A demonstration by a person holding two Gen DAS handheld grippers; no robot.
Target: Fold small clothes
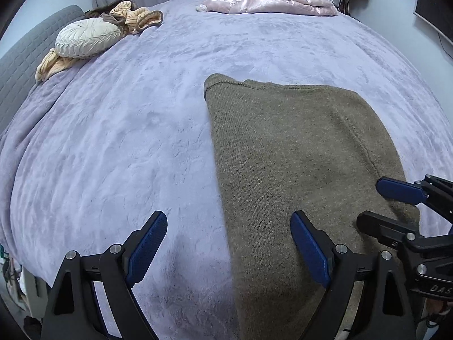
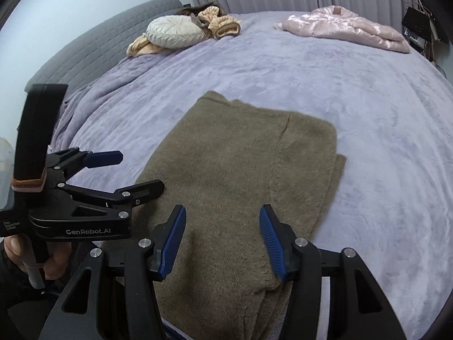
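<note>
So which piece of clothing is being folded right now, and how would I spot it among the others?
Start with the big lavender blanket covering the bed. At its near edge, right in front of both sets of blue fingers, lies the olive-brown knit sweater, folded flat into a long rectangle. Unlike the shiny pink jacket and the striped tan garment at the far side, it is dull, fuzzy and neatly squared.

The left gripper (image 1: 229,243) and the right gripper (image 2: 222,240) are matte black frames with triangular cut-outs and silver round screws. Their fingers (image 2: 171,243) carry ribbed blue pads. White lettering reads "GenRobot.AI". A bare-skinned hand (image 2: 17,252) with a dark sleeve grips a black handle.
</note>
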